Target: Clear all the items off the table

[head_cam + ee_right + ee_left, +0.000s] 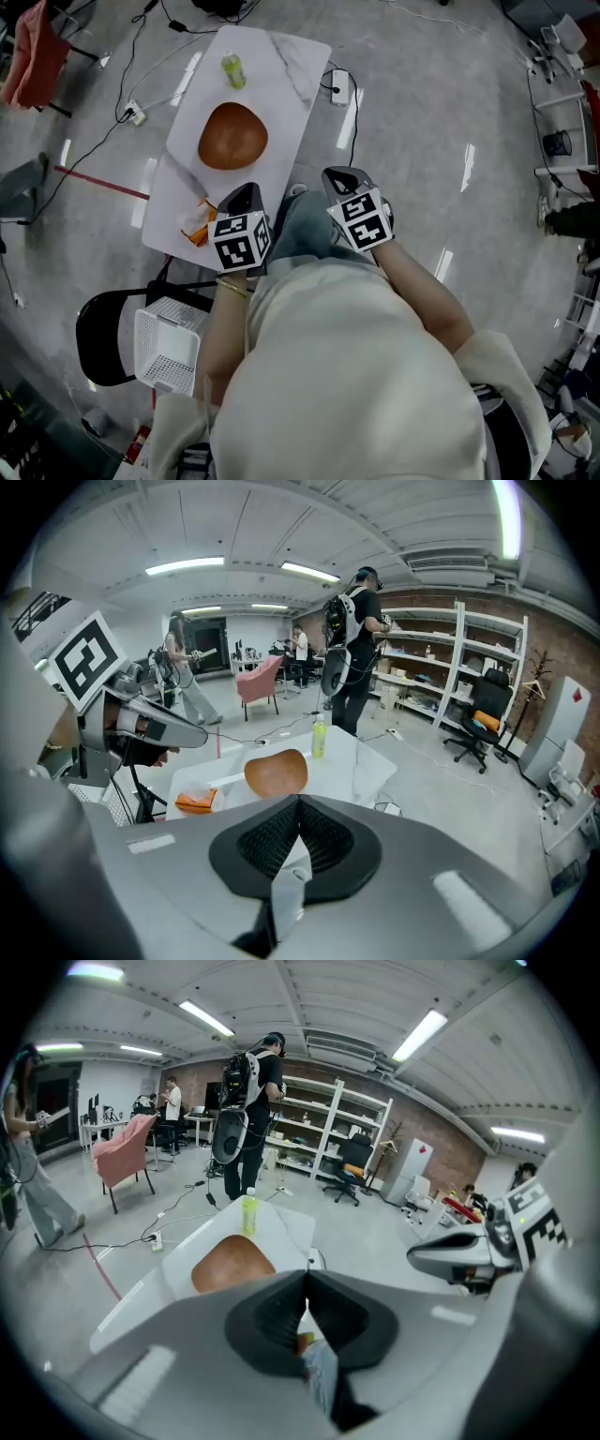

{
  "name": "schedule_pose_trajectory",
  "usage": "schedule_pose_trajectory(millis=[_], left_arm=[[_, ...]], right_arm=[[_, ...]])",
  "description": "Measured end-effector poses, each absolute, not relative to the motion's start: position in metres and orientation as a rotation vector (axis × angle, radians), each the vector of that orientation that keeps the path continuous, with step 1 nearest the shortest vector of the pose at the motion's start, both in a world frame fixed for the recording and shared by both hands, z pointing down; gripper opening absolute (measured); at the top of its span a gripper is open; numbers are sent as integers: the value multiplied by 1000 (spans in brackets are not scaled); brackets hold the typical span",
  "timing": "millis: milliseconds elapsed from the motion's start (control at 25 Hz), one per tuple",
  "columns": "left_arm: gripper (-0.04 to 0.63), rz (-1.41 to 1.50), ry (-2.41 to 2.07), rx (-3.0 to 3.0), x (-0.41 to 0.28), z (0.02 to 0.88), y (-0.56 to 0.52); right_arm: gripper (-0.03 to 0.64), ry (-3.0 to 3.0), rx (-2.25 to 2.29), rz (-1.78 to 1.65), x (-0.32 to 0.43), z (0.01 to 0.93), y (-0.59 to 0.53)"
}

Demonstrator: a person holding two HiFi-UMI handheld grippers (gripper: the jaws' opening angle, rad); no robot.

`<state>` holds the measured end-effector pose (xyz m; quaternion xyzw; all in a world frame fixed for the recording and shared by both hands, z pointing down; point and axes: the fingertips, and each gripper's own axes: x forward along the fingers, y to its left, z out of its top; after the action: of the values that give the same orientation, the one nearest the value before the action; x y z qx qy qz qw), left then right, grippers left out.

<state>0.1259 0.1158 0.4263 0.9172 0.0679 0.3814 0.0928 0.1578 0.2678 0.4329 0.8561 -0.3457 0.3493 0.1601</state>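
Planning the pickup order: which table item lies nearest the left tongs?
The orange packet at the table's near edge; the round brown item sits mid-table, the green bottle at the far end.

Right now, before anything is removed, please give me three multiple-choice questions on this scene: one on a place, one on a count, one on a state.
1. Where on the table does the green bottle stand? A) far end B) middle C) near end
2. How many items lie on the table? A) one B) three C) five
3. How do the left gripper's jaws stand? A) wide apart B) shut on the bottle C) shut, empty
Answers: 1 A, it stands beyond the brown round dish; 2 B, bottle, dish and orange packet; 3 C, the jaws meet with nothing between.
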Motion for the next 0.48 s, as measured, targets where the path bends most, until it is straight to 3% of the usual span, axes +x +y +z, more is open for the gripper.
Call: schedule_pose_trajectory(millis=[480], left_arm=[[9,1120,203,2712,194,440,114]], right_arm=[[0,-918,2455,1022,213,442,287]])
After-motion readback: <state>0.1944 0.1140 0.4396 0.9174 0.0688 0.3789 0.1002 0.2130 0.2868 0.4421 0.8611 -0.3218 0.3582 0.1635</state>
